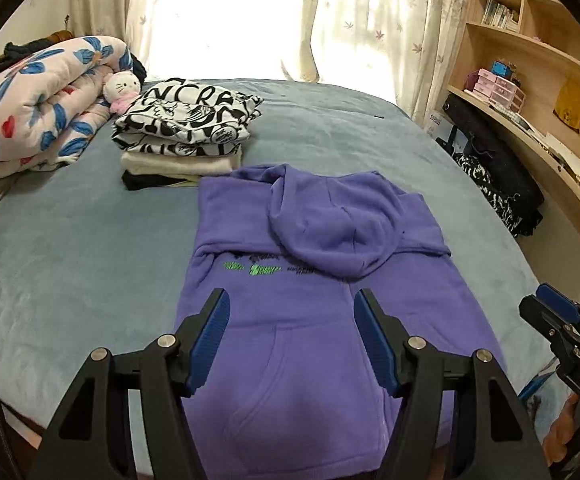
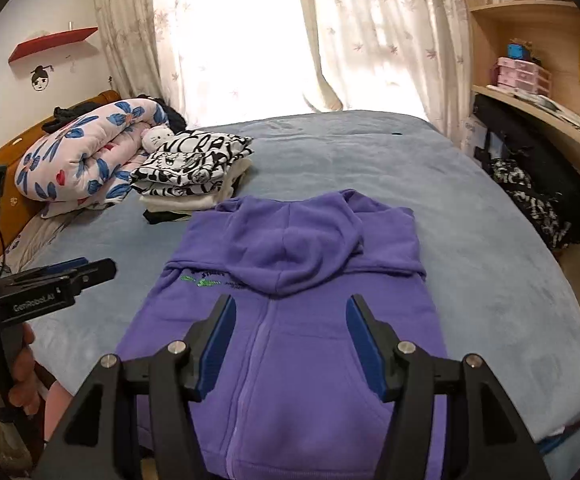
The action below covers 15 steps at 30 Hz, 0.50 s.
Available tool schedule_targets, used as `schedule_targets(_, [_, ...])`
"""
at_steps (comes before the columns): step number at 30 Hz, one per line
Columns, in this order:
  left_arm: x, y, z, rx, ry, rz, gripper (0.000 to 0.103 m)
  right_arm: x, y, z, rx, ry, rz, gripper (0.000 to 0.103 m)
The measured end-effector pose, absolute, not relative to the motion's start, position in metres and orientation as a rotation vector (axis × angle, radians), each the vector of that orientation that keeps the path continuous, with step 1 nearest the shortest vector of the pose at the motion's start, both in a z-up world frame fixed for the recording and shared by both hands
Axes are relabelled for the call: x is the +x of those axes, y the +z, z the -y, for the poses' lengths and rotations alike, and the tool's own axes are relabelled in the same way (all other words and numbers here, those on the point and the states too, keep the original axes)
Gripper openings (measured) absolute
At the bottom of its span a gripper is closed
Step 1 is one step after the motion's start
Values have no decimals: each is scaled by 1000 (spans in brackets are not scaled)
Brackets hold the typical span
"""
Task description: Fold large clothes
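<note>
Purple hoodie [image 1: 322, 320] lies flat on the blue bed [image 1: 70, 260], sleeves tucked in, hood on its chest. Its bottom hem is hidden behind the left gripper [image 1: 292, 344] and right gripper [image 2: 290, 344], both spread wide and empty. The green print [image 1: 254, 268] is too small to read.

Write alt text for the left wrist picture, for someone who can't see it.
A purple hoodie lies on a blue-grey bed, sleeves folded in and hood laid over its chest, between the open fingers of the left gripper. A stack of folded clothes and a rolled floral quilt sit behind; the right gripper shows at the right edge.
</note>
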State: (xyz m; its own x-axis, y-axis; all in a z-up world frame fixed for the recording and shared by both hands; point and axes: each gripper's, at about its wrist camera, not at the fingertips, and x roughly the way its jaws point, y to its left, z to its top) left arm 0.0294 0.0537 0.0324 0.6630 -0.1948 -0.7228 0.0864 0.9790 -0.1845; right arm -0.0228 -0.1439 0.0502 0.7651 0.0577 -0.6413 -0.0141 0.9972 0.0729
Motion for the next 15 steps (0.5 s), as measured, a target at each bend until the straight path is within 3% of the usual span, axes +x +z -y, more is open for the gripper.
schedule_targets(15, [-20, -52, -88, -100, -58, -935, 63, -69, -17, 164, 28, -75, -759, 58])
